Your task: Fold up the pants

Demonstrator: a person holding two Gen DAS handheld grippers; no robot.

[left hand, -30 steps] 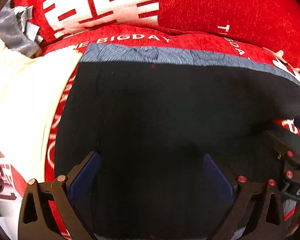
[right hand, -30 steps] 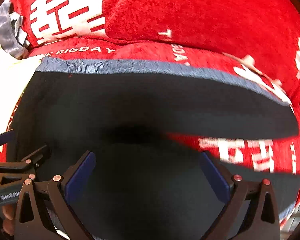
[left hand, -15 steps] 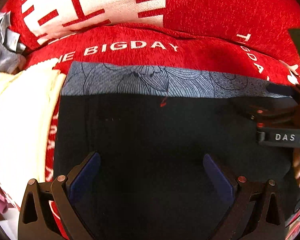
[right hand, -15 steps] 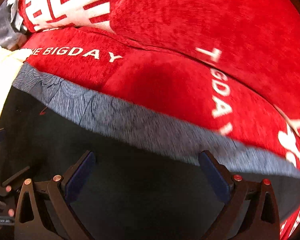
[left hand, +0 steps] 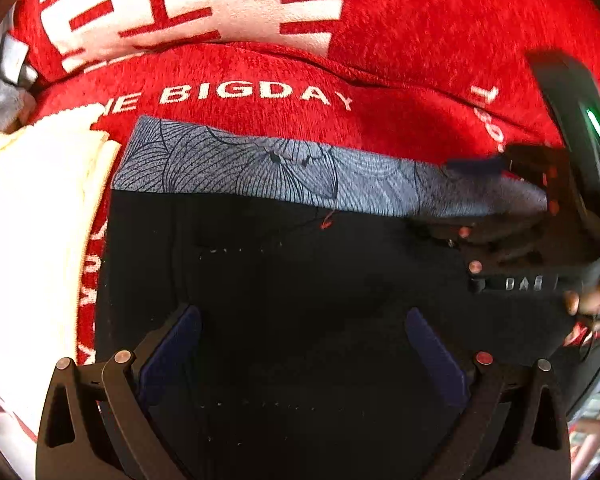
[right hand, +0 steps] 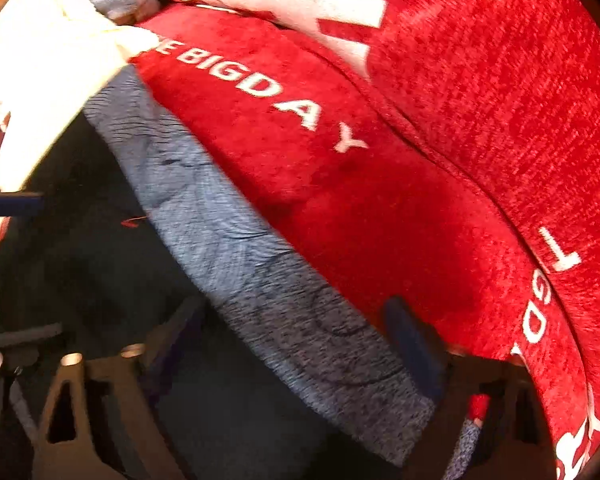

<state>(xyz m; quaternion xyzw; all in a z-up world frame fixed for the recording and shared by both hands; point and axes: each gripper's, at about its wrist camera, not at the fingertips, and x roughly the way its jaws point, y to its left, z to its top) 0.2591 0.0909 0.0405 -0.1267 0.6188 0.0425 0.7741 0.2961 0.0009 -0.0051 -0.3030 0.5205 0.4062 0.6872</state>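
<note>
Black fabric fills the lower half of the left wrist view: the black pants with a grey flower-printed waistband (left hand: 284,264) lie flat on a red plush cover with white lettering (left hand: 400,60), the waistband running across the far edge. The left claw (left hand: 302,354) points steeply down over the dark cloth, its blue-padded fingers (left hand: 172,354) standing wide apart with only flat fabric below the gap and nothing pinched. To the left, a cream-white folded cloth (left hand: 36,216) lies just beside the pants, and a grey crumpled cloth (left hand: 0,96) sits at the far left edge. On the right, the right claw (left hand: 496,184) reaches over the waistband's right end, with a hand (left hand: 592,300) on its handle.

From the right wrist view, blurred, the waistband crosses diagonally from upper left to lower right, with the black pants (right hand: 80,280) below it and the red cover (right hand: 460,100) above. The right claw (right hand: 296,340) has just been narrowing; its jaws stand about half wide, straddling the waistband, one finger (right hand: 414,344) on the red side and the other on the black side. Whether the pads already press the cloth cannot be told. The left claw's blue finger (right hand: 14,202) shows at the left edge, beside the cream-white cloth (right hand: 48,68).
</note>
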